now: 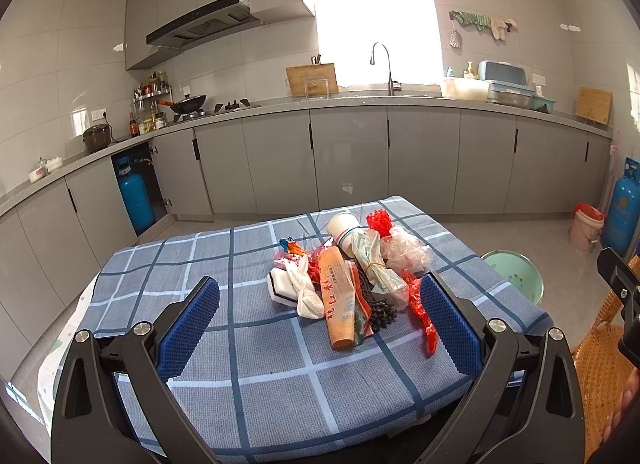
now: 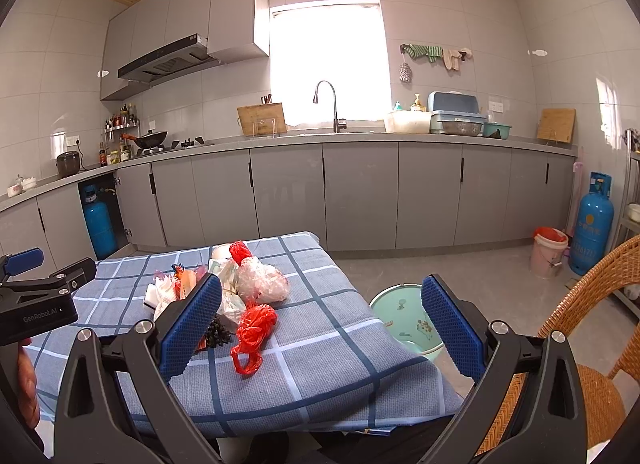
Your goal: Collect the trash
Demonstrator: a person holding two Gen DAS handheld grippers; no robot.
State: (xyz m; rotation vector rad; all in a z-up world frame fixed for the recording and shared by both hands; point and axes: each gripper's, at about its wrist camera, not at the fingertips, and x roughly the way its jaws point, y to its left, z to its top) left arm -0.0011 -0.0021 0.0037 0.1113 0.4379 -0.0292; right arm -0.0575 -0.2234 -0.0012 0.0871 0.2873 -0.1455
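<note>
A heap of trash lies on the blue checked tablecloth (image 1: 260, 356): an orange wrapper (image 1: 339, 296), a paper cup (image 1: 344, 230), a white crumpled bag (image 1: 304, 292), a clear plastic bag (image 1: 404, 250), a red plastic bag (image 2: 254, 330) and a dark stalk bunch (image 1: 378, 310). My left gripper (image 1: 320, 296) is open, held above the near side of the heap with nothing between its blue pads. My right gripper (image 2: 322, 296) is open too, over the table's right edge, with the red bag just below its left pad (image 2: 192, 328). A mint-green bin (image 2: 404, 320) stands on the floor beside the table.
A wicker chair (image 2: 580, 344) stands at the right. A pink bucket (image 2: 549, 252) with a red liner and a blue gas cylinder (image 2: 591, 224) are by the far wall. Grey kitchen cabinets (image 2: 360, 192) run behind the table. A hand (image 2: 28, 380) holds the left gripper.
</note>
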